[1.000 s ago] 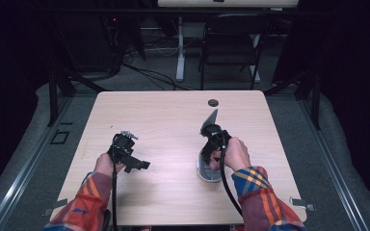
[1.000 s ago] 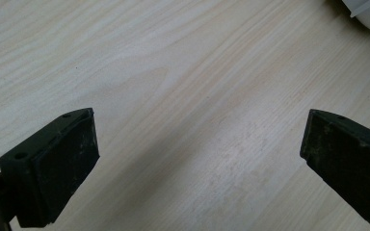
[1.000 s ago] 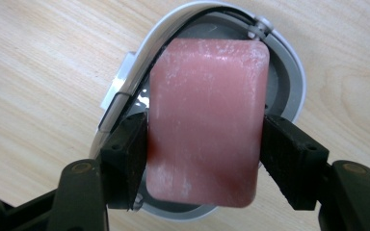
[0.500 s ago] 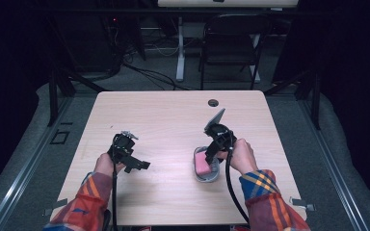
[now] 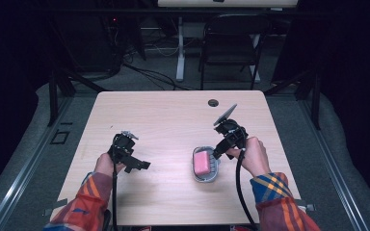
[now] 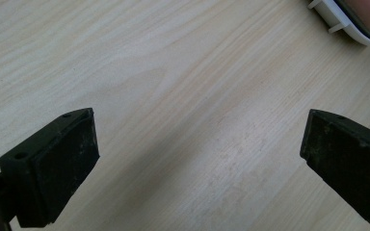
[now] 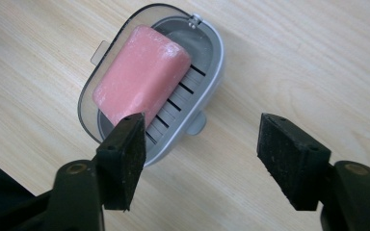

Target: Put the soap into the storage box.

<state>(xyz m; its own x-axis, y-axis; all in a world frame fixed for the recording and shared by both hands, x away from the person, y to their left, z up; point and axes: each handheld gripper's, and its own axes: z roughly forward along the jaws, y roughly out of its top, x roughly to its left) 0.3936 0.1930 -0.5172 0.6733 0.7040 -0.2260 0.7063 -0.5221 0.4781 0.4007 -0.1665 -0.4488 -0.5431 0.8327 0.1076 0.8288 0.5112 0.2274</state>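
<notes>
My right gripper (image 7: 200,161) has just spread its fingers, nothing between them; the pink soap bar (image 7: 142,79) now lies in the soap dish (image 7: 209,72) on the worktop (image 5: 164,115), so placing looks done. Left gripper (image 6: 197,159) idles, fingers spread.

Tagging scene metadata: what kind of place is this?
Likely a lab or data-collection rig, not a home: a bare wooden table on grey floor mats, dark curtains around, a folding chair and loose cables behind. On it, a soap dish with pink soap.

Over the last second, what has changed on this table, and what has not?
The right gripper has drawn back off the soap dish, baring the pink soap; its jaws have just been opening, with nothing between them. The left gripper, dish and table stayed put.
</notes>
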